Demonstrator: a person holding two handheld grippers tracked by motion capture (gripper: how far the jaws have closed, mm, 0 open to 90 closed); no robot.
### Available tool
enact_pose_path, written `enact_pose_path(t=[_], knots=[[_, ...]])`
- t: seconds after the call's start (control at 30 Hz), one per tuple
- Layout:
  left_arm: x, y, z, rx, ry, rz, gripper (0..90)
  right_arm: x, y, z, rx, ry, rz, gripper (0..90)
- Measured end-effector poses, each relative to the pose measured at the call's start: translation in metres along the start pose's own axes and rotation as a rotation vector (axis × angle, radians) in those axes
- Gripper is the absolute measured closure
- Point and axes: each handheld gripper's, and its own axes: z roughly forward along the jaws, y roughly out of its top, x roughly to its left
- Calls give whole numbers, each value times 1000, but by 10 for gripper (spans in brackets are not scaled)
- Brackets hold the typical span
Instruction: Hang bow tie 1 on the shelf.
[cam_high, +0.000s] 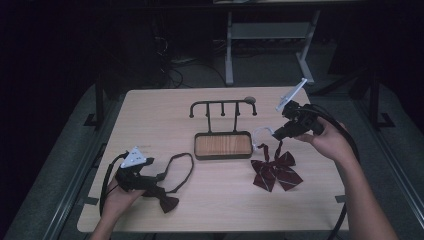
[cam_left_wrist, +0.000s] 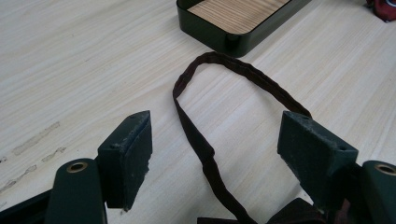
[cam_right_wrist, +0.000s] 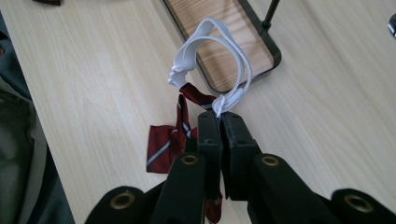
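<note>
With the right claw (cam_right_wrist: 219, 122) pinching the white elastic loop (cam_right_wrist: 215, 44) of the striped bow tie (cam_high: 276, 171), lift until the bow clears the surface (cam_high: 150, 125), then hook it on the rack (cam_high: 223, 106); left claw (cam_left_wrist: 215, 156) rests wide around the dark tie's strap (cam_left_wrist: 196, 135).

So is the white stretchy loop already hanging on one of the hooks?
No, the white loop is pinched in the shut right gripper above the table, not on the hook rack.

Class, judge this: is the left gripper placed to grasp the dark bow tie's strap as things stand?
Probably yes: the left gripper is open, and the strap lies on the table between its jaws, with nothing blocking it.
</note>
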Motion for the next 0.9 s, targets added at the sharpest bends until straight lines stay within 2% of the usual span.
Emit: enact_pose_path(t=[0.5,0.9], knots=[[0,0,0,-5,-2,-8,268,-3,24,-10,5,-13,-13,865],[0,-1,0,0,-5,-4,268,-10,40,-16,1,-36,-13,865]])
